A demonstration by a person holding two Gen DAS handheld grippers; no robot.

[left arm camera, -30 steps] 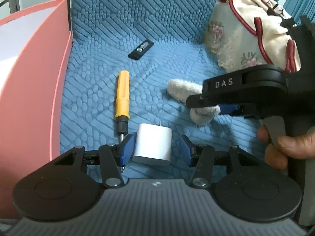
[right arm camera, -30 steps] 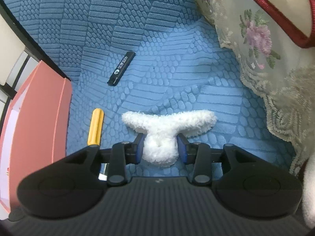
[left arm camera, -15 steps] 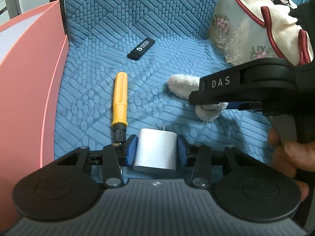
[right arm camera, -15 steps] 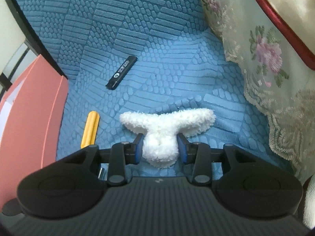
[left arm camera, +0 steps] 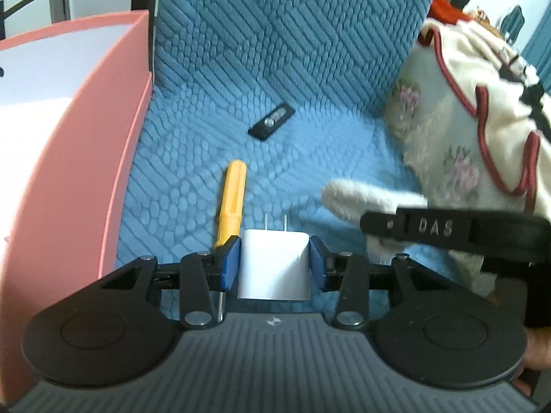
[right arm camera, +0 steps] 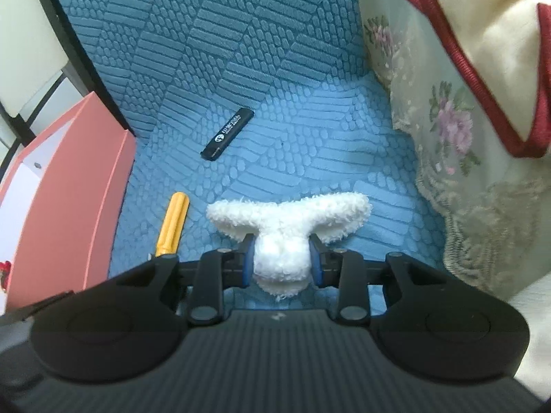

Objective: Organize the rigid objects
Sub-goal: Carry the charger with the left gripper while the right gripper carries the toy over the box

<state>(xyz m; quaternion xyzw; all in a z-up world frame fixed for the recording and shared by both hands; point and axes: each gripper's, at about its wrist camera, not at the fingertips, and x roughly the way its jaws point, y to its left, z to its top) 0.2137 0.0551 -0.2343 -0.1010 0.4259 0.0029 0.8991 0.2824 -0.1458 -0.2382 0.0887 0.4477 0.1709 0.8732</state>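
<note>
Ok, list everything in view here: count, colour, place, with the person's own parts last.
charger: 1, white, between left gripper's fingers, prongs pointing away
fluffy piece: 1, white, between right gripper's fingers
screwdriver: 1, yellow handle, on cover beside charger
lighter: 1, black, farther back on cover
box: 1, pink, left edge
cover: 1, blue, quilted
cushion: 1, cream floral, red piping, right
left gripper: 1, black, blue pads
right gripper: 1, black, blue pads

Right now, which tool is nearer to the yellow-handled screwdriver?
Left. The left tool, shut on the white charger block, has one finger over the yellow-handled screwdriver. The right tool grips the white fluffy piece off to its side.
</note>
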